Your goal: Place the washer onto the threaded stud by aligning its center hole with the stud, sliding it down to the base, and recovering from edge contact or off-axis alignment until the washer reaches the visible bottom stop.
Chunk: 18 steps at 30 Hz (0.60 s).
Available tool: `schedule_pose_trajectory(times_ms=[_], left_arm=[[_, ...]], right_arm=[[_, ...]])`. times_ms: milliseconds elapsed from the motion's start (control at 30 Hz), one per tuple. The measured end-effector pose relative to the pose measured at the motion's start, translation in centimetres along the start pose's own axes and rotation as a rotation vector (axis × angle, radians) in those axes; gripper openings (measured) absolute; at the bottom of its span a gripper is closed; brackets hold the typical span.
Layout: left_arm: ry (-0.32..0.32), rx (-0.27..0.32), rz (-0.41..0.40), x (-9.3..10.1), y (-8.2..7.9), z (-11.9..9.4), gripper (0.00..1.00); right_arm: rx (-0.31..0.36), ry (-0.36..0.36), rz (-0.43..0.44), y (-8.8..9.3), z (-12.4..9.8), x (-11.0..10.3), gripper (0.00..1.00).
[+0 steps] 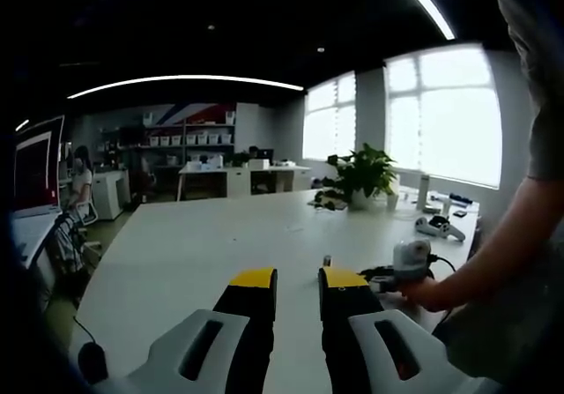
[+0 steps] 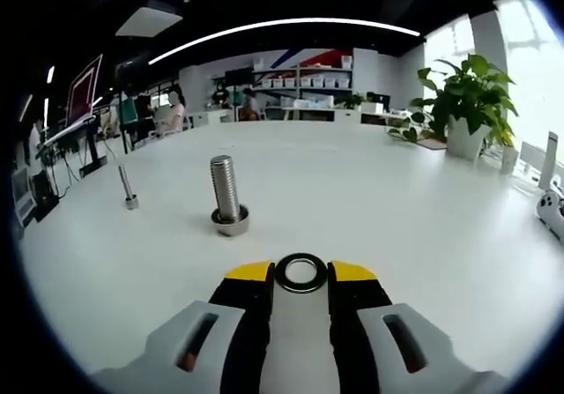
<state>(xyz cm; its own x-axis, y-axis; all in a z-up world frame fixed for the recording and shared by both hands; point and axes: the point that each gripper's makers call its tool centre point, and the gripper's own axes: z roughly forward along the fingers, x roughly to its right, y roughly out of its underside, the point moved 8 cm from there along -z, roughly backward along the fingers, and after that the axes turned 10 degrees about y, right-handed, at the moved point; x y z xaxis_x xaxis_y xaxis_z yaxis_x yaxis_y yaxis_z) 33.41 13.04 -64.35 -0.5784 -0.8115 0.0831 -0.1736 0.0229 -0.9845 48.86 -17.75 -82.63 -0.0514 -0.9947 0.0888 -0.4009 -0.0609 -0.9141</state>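
1. In the right gripper view, the right gripper (image 2: 300, 272) reaches out over a big white table (image 2: 423, 235). Its two tips are yellow.
2. A dark metal washer (image 2: 300, 272) sits between the two yellow tips. The tips press on its two sides, so the gripper is grasping the washer. The washer lies flat and you can see the table through its hole.
3. The threaded stud (image 2: 226, 191) stands upright on the table, a little ahead of the washer and to the left. It is a thick silver bolt on a round base (image 2: 230, 221). The washer is near it but is not touching it and is not on it.
4. A thin small bolt (image 2: 127, 188) stands farther left, well apart from the big stud.
5. A green plant in a white pot (image 2: 469, 103) stands at the far right of the table.
6. In the left gripper view, the left gripper (image 1: 298, 281) hangs over the same table. Its yellow tips are apart with a gap between them and nothing in it, so it is released.
7. A person's hand (image 1: 421, 293) rests on the table to the right, beside a small grey device (image 1: 411, 256).
8. Far back there are shelves with white boxes (image 2: 304, 82). Any writing there is too small to read.
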Motion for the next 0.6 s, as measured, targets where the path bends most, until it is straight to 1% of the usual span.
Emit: schedule_pose_trajectory(times_ms=[100, 267, 300, 367, 467, 600], left_arm=[[0.001, 0.001, 0.001, -0.01, -0.02, 0.03, 0.17], [0.001, 0.0, 0.002, 0.03, 0.01, 0.08, 0.17], [0.001, -0.003, 0.002, 0.03, 0.04, 0.09, 0.17], [0.003, -0.002, 0.0, 0.03, 0.05, 0.1, 0.17], [0.002, -0.003, -0.002, 0.01, 0.07, 0.1, 0.17], [0.002, -0.006, -0.001, -0.01, 0.13, 0.11, 0.17]], right_arm=[[0.005, 0.0, -0.011, -0.08, 0.11, -0.05, 0.26], [0.011, 0.004, 0.002, -0.03, 0.39, 0.15, 0.32], [0.011, 0.001, 0.017, -0.01, 0.47, 0.12, 0.32], [0.016, 0.002, 0.005, 0.0, 0.49, 0.12, 0.32], [0.022, -0.005, 0.004, 0.02, 0.48, -0.05, 0.26], [0.025, -0.009, 0.007, 0.0, 0.45, -0.33, 0.25]])
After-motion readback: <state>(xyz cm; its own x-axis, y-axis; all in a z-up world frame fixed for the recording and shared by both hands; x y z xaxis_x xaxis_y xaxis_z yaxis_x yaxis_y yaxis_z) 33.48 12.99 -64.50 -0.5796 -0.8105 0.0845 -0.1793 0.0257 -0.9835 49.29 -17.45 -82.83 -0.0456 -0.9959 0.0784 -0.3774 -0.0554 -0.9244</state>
